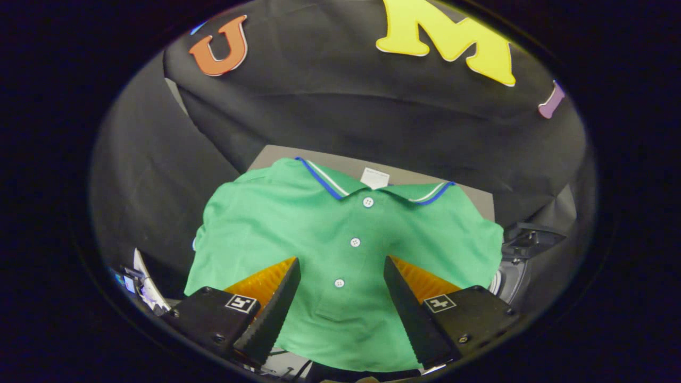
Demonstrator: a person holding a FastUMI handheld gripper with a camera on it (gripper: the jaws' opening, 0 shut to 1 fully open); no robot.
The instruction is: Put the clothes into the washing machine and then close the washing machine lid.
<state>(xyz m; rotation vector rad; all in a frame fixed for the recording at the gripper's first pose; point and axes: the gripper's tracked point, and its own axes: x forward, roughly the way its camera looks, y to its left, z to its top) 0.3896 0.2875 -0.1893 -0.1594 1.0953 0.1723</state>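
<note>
A green polo shirt (298, 223) with a blue-and-white trimmed collar and white buttons lies spread flat on a grey surface (340, 162), front side up. My gripper (340, 268) hovers over the shirt's lower front, open, with the button placket showing between the two fingers (276, 298). Nothing is held. Whether the fingertips touch the cloth I cannot tell.
To the right of the shirt sits a dark device with a rounded white-rimmed part (513, 260). Left of the fingers, small white and blue items (141, 284) lie low down. The black booth cloth hangs behind the grey surface.
</note>
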